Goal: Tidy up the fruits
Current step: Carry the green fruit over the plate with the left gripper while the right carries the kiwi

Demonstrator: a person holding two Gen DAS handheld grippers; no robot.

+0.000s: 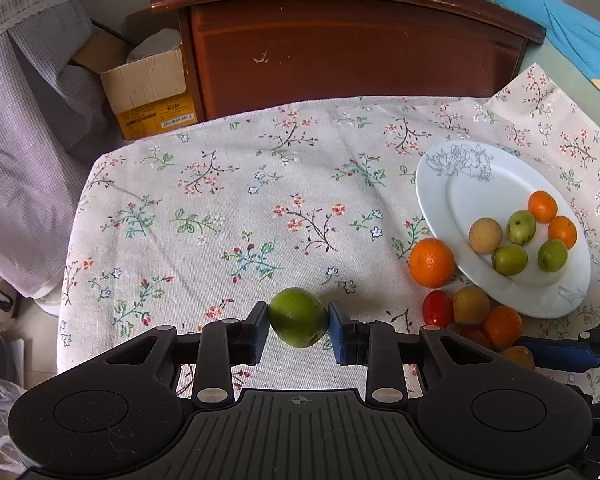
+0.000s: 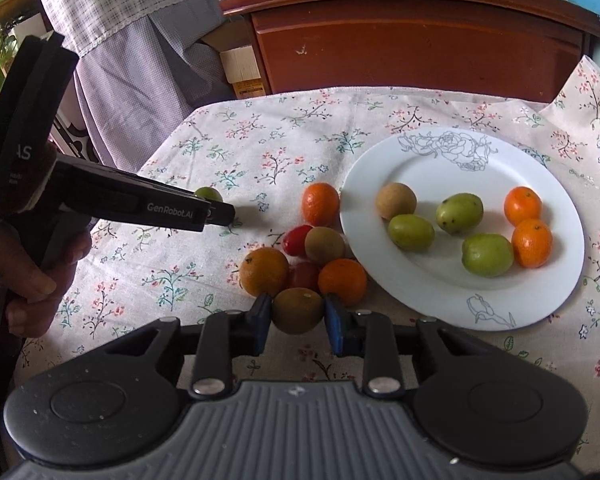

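My left hand-held gripper (image 1: 299, 326) clamps a green fruit (image 1: 298, 317), my right hand-held gripper (image 2: 297, 317) a brown fruit (image 2: 298, 310) hiding part of the pile (image 2: 306, 252).

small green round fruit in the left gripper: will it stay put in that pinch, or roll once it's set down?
The small green round fruit looks smooth and glossy, gripped only at its sides by the left gripper, so it may slip. Being rounded, it would probably roll on the flat white plate. It looks firm, likely undamaged.
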